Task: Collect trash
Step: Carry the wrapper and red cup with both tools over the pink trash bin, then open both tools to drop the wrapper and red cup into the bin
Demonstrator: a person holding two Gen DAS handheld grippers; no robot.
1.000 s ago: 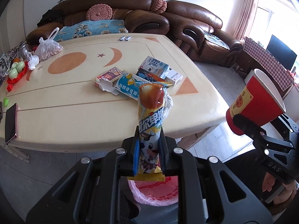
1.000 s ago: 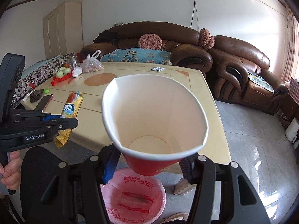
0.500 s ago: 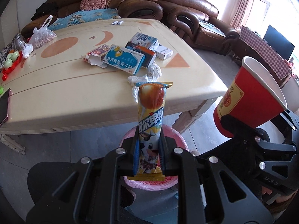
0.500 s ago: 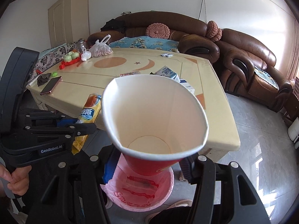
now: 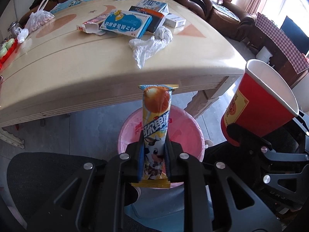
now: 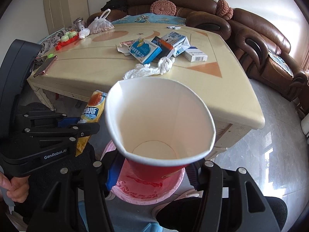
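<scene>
My left gripper (image 5: pixel 154 152) is shut on a yellow and orange snack wrapper (image 5: pixel 156 116) that stands up between its fingers. Right below it on the floor stands the bin lined with a pink bag (image 5: pixel 191 131). My right gripper (image 6: pixel 152 164) is shut on a squashed red paper cup (image 6: pixel 158 119) with a white inside, also above the pink-lined bin (image 6: pixel 146 191). In the left wrist view the red cup (image 5: pixel 260 108) hangs at the right. The wrapper (image 6: pixel 92 108) and the left gripper (image 6: pixel 85 129) show at the left of the right wrist view.
The cream table (image 5: pixel 67 73) beyond the bin bears several cartons (image 5: pixel 125 23), a crumpled white tissue (image 5: pixel 148 46), a white bag of nuts (image 5: pixel 38 19) and a phone (image 6: pixel 45 65). Brown sofas (image 6: pixel 251 32) stand behind and to the right. A hand (image 6: pixel 15 189) grips the left handle.
Both grippers have sunk below the table's edge with the wrapper and the cup still held. The pink-lined bin has come into fuller view under them.
</scene>
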